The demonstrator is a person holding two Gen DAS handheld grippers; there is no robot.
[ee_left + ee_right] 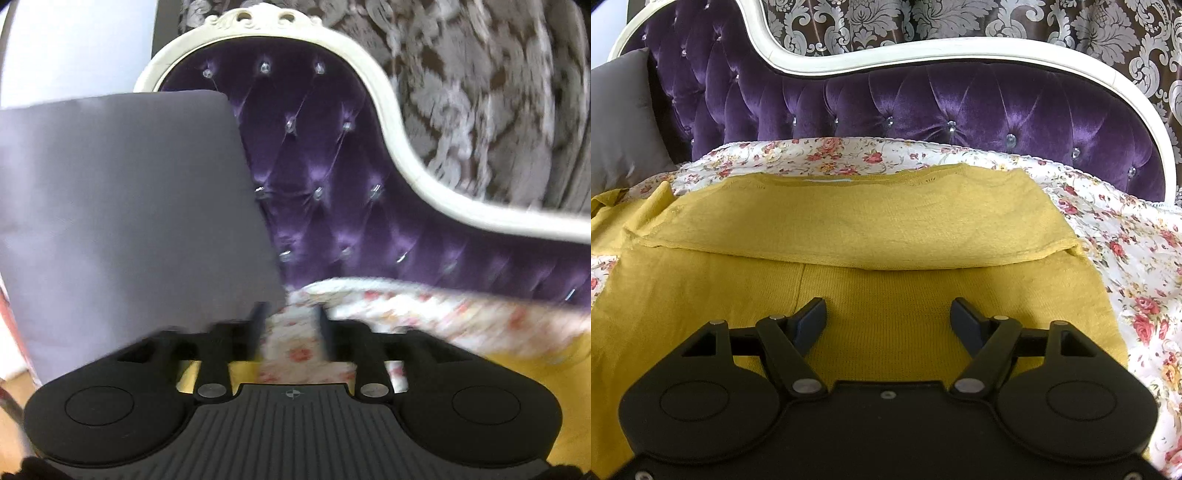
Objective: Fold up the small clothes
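L gripper [291, 321]: jaws part-open, nothing visibly clamped; floral sheet [295, 354] shows in the gap. View blurred. Grey cushion [122, 206] fills the left of L wrist view, leaning against purple tufted backrest [332, 177] w/ white carved frame [402, 147]. Strip of yellow fabric seen low in that view, under the gripper body.

R gripper [888, 317]: jaws wide, empty, hanging over yellow knit garment [868, 225]. Garment lies flat on the floral sheet, top portion folded down over the lower part; fold edge runs across just beyond the fingertips. One sleeve trails off to the left, near the cushion. Patterned curtain [960, 22] behind frame.
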